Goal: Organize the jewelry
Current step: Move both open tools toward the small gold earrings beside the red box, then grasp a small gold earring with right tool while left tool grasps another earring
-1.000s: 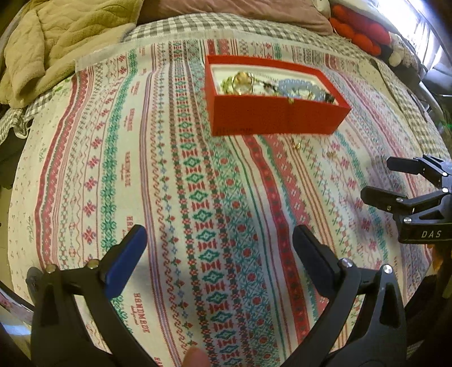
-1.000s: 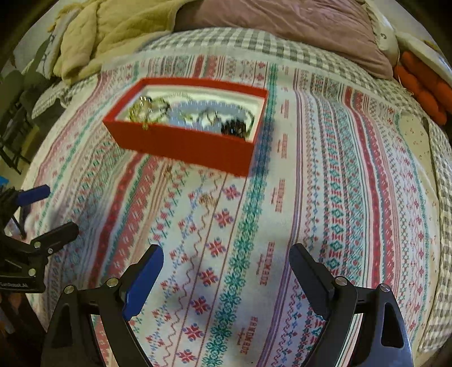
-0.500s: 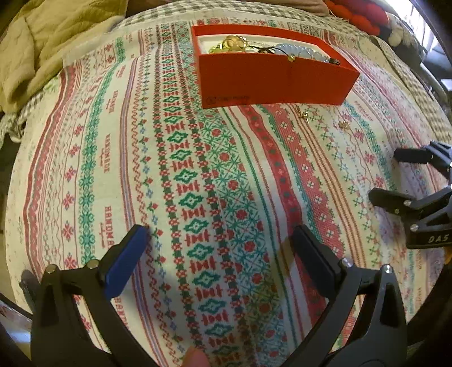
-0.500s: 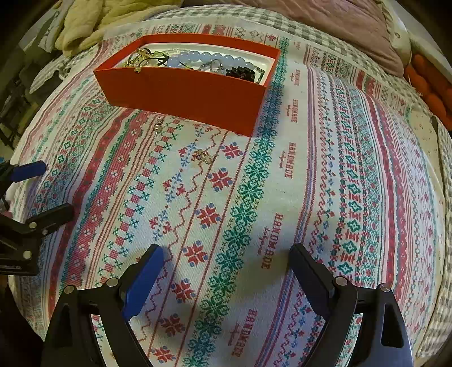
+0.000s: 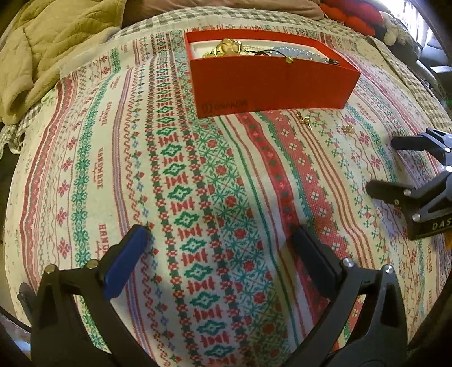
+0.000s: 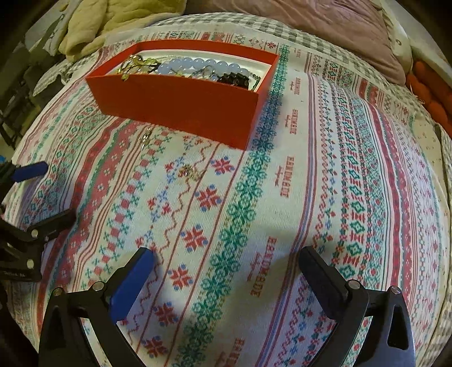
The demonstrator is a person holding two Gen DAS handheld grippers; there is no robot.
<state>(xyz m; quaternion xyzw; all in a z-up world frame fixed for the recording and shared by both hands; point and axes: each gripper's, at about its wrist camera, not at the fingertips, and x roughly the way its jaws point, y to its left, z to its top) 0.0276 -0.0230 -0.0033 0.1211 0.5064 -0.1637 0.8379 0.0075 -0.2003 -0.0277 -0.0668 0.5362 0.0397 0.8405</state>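
A red box stands on a patterned cloth and holds gold jewelry, pale blue beads and black beads. Two small gold pieces lie on the cloth just in front of it: one near the box wall, another a little nearer to me. My left gripper is open and empty, low over the cloth. My right gripper is open and empty, also low, short of the second gold piece. Each gripper shows at the edge of the other's view.
The patterned cloth covers a bed. A yellow-beige blanket lies at the back left, a mauve pillow at the back, and red-orange cushions at the far right.
Both grippers have dropped lower and moved forward toward the box; the box and the gold pieces now look closer. Both jaws have stayed open.
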